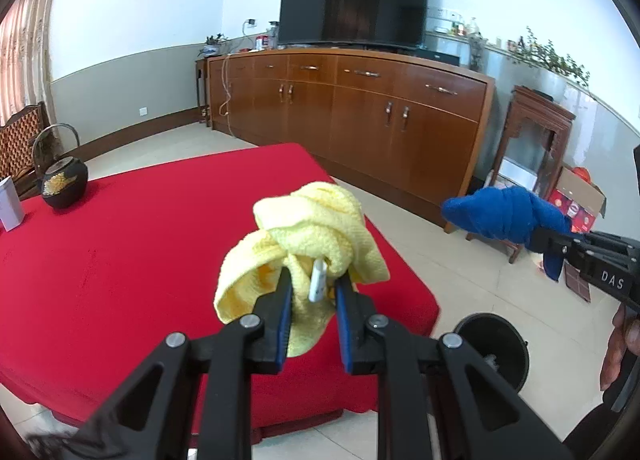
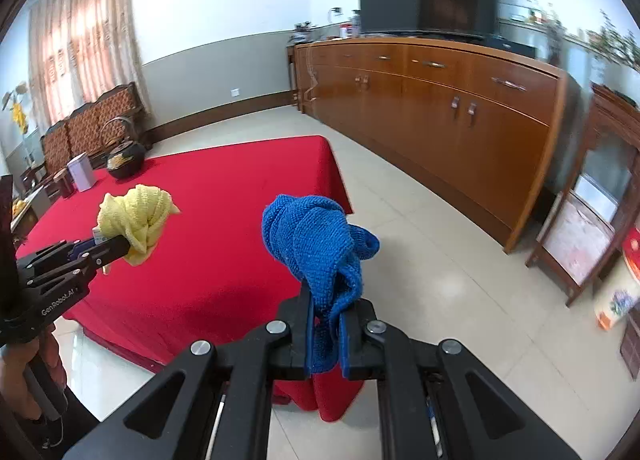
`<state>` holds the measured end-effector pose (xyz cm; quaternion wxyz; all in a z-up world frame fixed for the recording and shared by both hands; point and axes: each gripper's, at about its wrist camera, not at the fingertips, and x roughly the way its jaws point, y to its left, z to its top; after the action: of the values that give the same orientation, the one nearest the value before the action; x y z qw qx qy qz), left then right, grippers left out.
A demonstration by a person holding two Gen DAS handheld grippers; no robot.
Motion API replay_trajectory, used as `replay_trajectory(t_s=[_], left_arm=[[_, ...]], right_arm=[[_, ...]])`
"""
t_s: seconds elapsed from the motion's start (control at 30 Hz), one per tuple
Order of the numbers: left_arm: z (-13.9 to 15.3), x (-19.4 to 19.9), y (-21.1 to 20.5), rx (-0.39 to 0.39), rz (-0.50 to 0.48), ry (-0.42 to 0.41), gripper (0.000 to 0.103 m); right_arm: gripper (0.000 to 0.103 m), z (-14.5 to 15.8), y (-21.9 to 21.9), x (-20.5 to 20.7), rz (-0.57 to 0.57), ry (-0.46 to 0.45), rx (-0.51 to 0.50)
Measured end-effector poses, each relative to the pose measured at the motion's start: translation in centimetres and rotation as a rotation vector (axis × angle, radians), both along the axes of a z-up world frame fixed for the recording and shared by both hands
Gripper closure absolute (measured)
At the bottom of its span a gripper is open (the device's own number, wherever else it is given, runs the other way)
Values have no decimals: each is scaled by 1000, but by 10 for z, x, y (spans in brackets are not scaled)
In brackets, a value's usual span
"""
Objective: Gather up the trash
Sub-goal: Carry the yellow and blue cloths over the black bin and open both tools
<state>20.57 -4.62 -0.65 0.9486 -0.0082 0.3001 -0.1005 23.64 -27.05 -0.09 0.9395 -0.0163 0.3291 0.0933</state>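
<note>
Left gripper (image 1: pixel 310 280) clamps yellow cloth (image 1: pixel 316 219), right gripper (image 2: pixel 326 300) blue cloth (image 2: pixel 312 236), above red table (image 1: pixel 140 240).

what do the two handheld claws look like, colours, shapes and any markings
Both are matte black, built of angular linkage arms with triangular cutouts and round silver pivot bolts. The left claw and right claw have blue pads lining the fingers. White lettering shows on their sides: "GenRobot.AI" on the left, "DAS" on the right. No cables visible.
</note>
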Motion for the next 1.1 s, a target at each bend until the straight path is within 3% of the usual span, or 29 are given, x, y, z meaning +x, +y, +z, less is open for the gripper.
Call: replay_trajectory(t_s=[0.63,1.1], left_arm=[[-19,-21,-121,16,-229,10,82],[-40,-40,-195,61,-388,50,82]], right_arm=[[93,-43,-145,-87,-293,51,27],[93,-72,-214,-128,-397,111,29]])
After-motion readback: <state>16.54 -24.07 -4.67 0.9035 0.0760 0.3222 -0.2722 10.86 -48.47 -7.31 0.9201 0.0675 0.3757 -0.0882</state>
